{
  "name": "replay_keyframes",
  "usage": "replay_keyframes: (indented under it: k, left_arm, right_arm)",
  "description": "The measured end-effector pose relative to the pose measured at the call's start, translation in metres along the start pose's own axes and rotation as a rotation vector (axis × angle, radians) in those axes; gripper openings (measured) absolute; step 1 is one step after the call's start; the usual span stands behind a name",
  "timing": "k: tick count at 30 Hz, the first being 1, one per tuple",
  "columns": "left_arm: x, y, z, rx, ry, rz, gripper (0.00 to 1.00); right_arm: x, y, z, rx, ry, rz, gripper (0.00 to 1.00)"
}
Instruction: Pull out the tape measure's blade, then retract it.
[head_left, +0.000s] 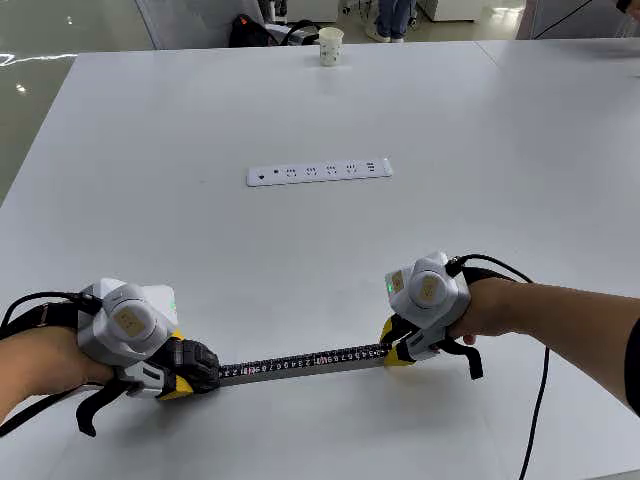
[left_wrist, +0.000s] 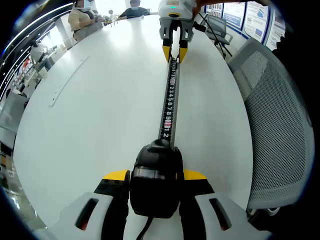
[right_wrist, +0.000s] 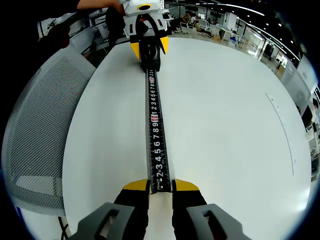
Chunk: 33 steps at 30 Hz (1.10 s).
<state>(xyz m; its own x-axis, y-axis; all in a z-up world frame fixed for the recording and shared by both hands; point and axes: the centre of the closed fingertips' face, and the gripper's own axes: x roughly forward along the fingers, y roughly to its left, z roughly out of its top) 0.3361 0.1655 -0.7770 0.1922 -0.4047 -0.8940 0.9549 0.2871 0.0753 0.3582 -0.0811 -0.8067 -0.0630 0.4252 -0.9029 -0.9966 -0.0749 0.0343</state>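
1. The left gripper (head_left: 183, 378) has its jaws clamped around the black tape measure case (head_left: 200, 364), near the front of the white worktop (head_left: 300, 90).
2. The right gripper (head_left: 398, 350) has its jaws pinching the end of the blade (head_left: 300, 361), which is stretched straight between the two grippers.

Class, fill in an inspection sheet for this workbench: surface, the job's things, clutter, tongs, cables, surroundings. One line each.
Surface: white table, no spills seen.
Job's things: tape measure with its blade pulled out between the tongs.
Clutter: power strip; paper cup at the far edge.
Tongs: left tongs shut on the tape measure; right tongs shut on the blade's end.
Cables: black cable trailing from the right tongs.
Surroundings: mesh chair; seated people past the table.
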Motion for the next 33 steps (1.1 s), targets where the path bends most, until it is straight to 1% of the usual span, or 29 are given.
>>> replay_keyframes:
  k: [4, 7, 9, 10, 12, 13, 15, 18, 23, 25, 29, 30, 32, 33]
  left_arm:
    - [-0.001, -0.001, 0.001, 0.000, 0.000, -0.008, 0.34]
    - [-0.003, 0.001, 0.003, 0.004, -0.007, -0.008, 0.34]
    - [-0.005, 0.001, 0.004, 0.003, -0.008, -0.014, 0.34]
    - [-0.006, 0.000, 0.005, 0.006, -0.006, -0.017, 0.35]
    - [-0.008, -0.002, 0.006, 0.015, -0.002, -0.026, 0.40]
    - [-0.009, -0.002, 0.006, 0.017, -0.004, -0.027, 0.42]
    - [-0.011, -0.001, 0.006, 0.012, -0.004, -0.027, 0.42]
    - [-0.013, -0.002, 0.004, -0.002, -0.005, -0.032, 0.45]
    - [-0.014, 0.000, 0.001, -0.009, -0.008, -0.037, 0.48]
    - [-0.014, -0.001, 0.001, -0.014, -0.008, -0.041, 0.49]
    - [-0.014, -0.001, -0.001, -0.028, -0.006, -0.047, 0.52]
    - [-0.014, -0.001, -0.002, -0.033, -0.007, -0.048, 0.53]
    - [-0.013, -0.004, 0.000, -0.048, -0.018, -0.067, 0.60]
    - [-0.013, -0.005, -0.001, -0.050, -0.017, -0.070, 0.63]
  right_arm:
    - [0.000, 0.001, 0.002, -0.012, 0.002, 0.003, 0.15]
    - [0.000, 0.000, 0.003, -0.021, 0.008, 0.004, 0.16]
    - [-0.001, -0.001, 0.005, -0.006, 0.005, -0.004, 0.16]
    - [-0.002, 0.000, 0.006, -0.001, 0.002, -0.001, 0.16]
    - [-0.003, 0.003, 0.007, 0.004, -0.007, 0.010, 0.19]
    - [-0.003, 0.003, 0.006, 0.001, -0.001, 0.009, 0.21]
    - [-0.004, 0.004, 0.004, -0.014, 0.013, 0.009, 0.22]
    - [-0.006, 0.004, 0.001, 0.004, 0.020, 0.005, 0.26]
    - [-0.008, 0.005, -0.005, 0.004, 0.026, 0.003, 0.28]
    - [-0.009, 0.005, -0.006, 0.007, 0.030, -0.001, 0.30]
    - [-0.011, 0.005, -0.008, 0.006, 0.027, -0.004, 0.32]
    - [-0.011, 0.005, -0.008, 0.005, 0.028, -0.004, 0.33]
    - [-0.012, 0.005, -0.008, -0.005, 0.026, 0.001, 0.36]
    - [-0.011, 0.005, -0.008, -0.003, 0.024, 0.002, 0.39]
